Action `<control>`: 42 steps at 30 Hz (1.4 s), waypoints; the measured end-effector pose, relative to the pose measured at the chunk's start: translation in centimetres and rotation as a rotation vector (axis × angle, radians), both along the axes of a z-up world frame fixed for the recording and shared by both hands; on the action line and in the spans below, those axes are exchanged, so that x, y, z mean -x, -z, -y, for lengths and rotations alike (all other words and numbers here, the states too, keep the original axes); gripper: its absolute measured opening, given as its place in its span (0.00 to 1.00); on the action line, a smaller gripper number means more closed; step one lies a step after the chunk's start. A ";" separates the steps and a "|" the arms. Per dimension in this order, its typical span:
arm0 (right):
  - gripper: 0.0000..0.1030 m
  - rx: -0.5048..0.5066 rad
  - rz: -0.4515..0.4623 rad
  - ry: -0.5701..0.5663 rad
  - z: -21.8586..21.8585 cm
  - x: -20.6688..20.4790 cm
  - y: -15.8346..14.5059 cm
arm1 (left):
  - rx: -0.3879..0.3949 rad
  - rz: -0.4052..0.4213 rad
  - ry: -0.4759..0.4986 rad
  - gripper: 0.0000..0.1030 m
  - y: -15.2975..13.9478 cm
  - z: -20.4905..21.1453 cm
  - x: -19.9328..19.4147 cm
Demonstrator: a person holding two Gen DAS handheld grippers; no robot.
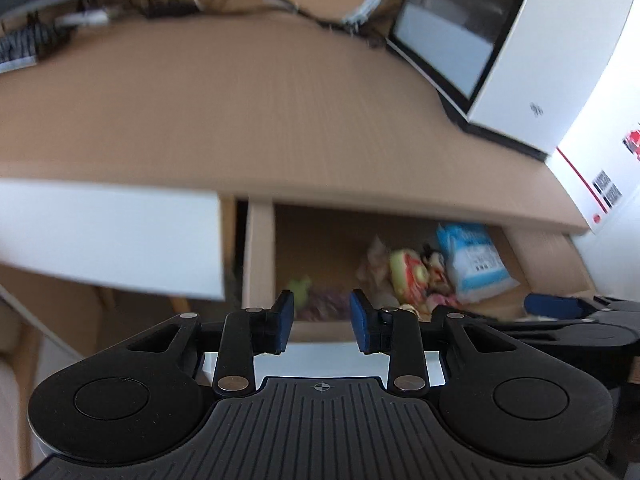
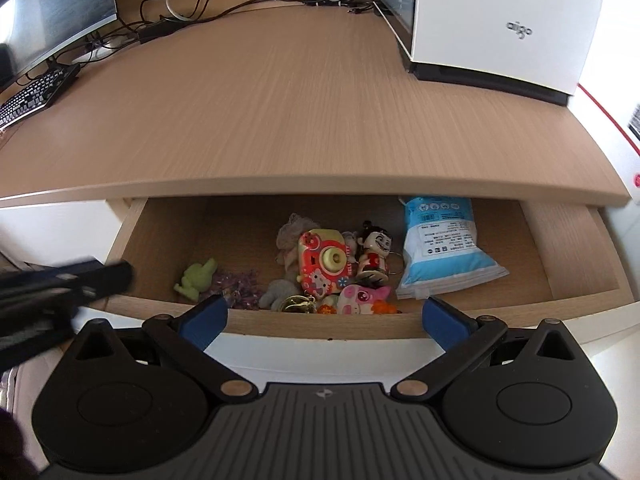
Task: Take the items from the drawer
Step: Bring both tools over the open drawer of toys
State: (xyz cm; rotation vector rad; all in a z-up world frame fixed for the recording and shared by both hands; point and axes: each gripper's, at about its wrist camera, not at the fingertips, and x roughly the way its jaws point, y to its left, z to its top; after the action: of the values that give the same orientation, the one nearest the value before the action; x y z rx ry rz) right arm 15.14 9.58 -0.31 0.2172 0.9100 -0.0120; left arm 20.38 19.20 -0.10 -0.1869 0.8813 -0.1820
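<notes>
The wooden drawer [image 2: 160, 232] stands pulled out under the desk top. Inside lie a red toy camera [image 2: 324, 264], a small big-headed figurine [image 2: 374, 254], a blue and white packet [image 2: 440, 248], a pink pig toy [image 2: 360, 298], a green toy [image 2: 196, 278] and purple bits [image 2: 236, 282]. My right gripper [image 2: 324, 318] hovers open and wide over the drawer's front edge, nothing between its pads. My left gripper [image 1: 322, 322] is open too, empty, in front of the drawer [image 1: 260, 252]; its view is blurred. The toy camera [image 1: 408, 274] and packet [image 1: 474, 258] show there.
A white computer case [image 2: 500, 24] stands at the desk's back right. A monitor [image 2: 56, 8] and keyboard [image 2: 36, 94] sit at the back left, with cables [image 2: 240, 0] along the wall. A white drawer front [image 1: 108, 236] is left of the open drawer.
</notes>
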 end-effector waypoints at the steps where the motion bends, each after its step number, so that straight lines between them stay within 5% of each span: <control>1: 1.00 -0.004 0.008 0.003 0.3 0.6 -0.1 | -0.014 0.006 0.018 0.33 0.2 0.4 0.3; 8: 1.00 0.058 0.048 0.176 5.4 4.8 0.6 | -0.034 0.022 0.080 0.33 -0.1 0.9 1.3; 15: 1.00 0.051 0.027 0.099 6.7 5.9 0.6 | -0.092 0.040 0.109 0.34 -0.3 2.6 2.5; 17: 1.00 -0.004 0.007 0.119 6.9 6.4 0.8 | -0.101 0.050 0.106 0.34 -0.5 2.9 3.3; 19: 1.00 -0.188 -0.103 0.123 8.3 6.1 2.3 | -0.110 0.041 0.110 0.36 -0.5 3.6 3.2; 21: 1.00 -0.186 -0.187 0.186 8.8 6.7 4.0 | -0.130 0.039 0.105 0.36 -0.5 4.1 3.8; 31: 1.00 0.067 0.165 -0.003 8.4 9.9 -2.3 | -0.149 0.021 0.075 0.36 -0.3 4.8 4.0; 37: 1.00 0.075 0.132 0.010 10.1 4.8 -2.4 | -0.133 0.016 0.076 0.36 -0.3 4.7 3.9; 42: 1.00 0.001 0.037 0.065 10.9 2.2 -0.4 | -0.033 -0.041 0.083 0.37 -0.7 3.4 2.1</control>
State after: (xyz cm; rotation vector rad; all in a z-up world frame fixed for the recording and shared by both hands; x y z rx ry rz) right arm 12.91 -1.27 0.10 0.2450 0.8661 -0.0689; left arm 18.32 15.75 0.60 -0.1236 0.9325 -0.2416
